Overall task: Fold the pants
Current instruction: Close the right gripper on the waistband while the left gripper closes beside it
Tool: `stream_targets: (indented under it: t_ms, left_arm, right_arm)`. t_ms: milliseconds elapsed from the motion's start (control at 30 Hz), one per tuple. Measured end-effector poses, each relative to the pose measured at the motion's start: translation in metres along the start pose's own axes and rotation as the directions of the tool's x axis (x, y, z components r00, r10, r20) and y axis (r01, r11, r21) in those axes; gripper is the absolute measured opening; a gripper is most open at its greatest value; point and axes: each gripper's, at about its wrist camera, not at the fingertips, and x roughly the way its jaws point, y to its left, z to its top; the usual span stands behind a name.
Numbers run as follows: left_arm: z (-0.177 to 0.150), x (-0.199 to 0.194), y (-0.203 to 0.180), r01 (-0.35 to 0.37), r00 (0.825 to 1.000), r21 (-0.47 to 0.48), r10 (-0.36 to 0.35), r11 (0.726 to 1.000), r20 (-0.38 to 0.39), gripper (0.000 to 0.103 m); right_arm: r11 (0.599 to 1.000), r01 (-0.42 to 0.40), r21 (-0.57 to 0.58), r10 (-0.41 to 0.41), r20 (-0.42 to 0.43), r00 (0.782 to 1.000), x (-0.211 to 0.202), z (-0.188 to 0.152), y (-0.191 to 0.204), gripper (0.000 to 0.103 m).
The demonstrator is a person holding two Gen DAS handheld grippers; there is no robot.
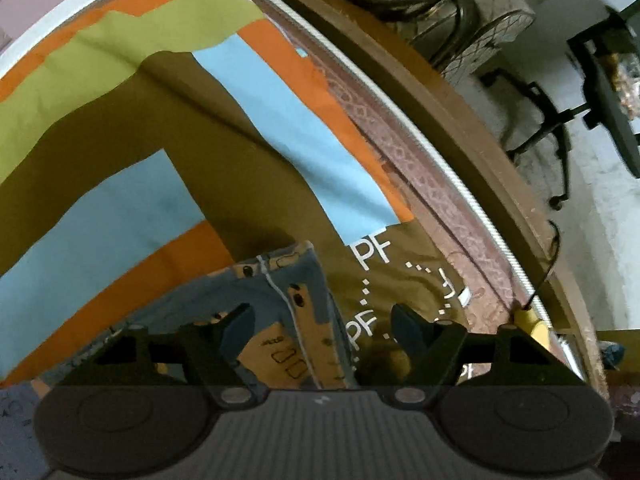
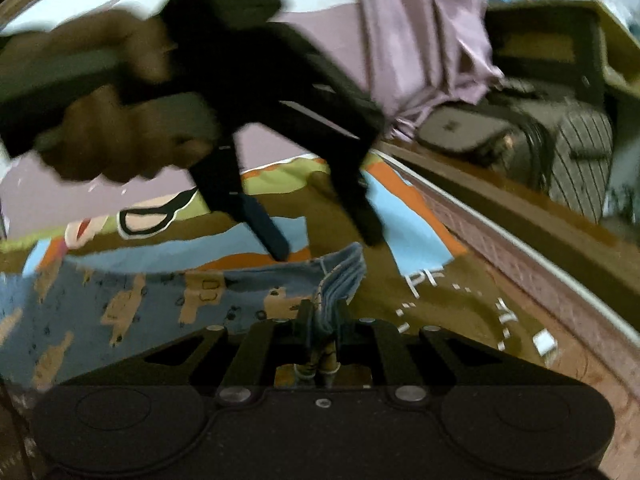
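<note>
Right gripper pinches bunched edge of the pants, blue printed fabric spread on the patterned bedsheet. Left gripper hangs over the pants' corner, fingers wide, holding nothing. Fold looks only begun: one edge gathered, most cloth flat, halves unstacked.

Left gripper: jaws spread wide, nothing clamped betw. the pads; fingers angled steeply downward. In the right wrist view it is seen blurred from outside, tips apart, gripped at the handle by the person's left hand, fingers curled round it. Right gripper: jaws drawn nearly together, pads pressed on a bunched edge of the pants; fingers pointed forward and somewhat down.
</note>
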Motion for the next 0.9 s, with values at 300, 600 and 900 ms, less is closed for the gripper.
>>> stream_targets:
  t_ms: [300, 600, 900]
  left_arm:
    - [0.002, 0.007, -0.006, -0.102, 0.995, -0.023, 0.101, 0.995, -0.019, 0.060]
    - [-0.010, 0.001, -0.003, -0.145, 0.989, -0.017, 0.144, 0.989, -0.042, 0.047]
    - [-0.022, -0.007, 0.028, -0.084, 0.996, -0.133, 0.082, 0.988, -0.019, 0.010]
  right_arm:
    - [0.985, -0.012, -0.172, 0.015, 0.017, 1.000, -0.004, -0.006, 0.030, 0.011]
    - [0.961, -0.027, -0.274, 0.036, 0.029, 0.999, -0.008, -0.010, 0.051, 0.011]
    - [0.962, 0.007, -0.271, 0.004, 0.039, 0.999, -0.014, -0.016, 0.052, 0.019]
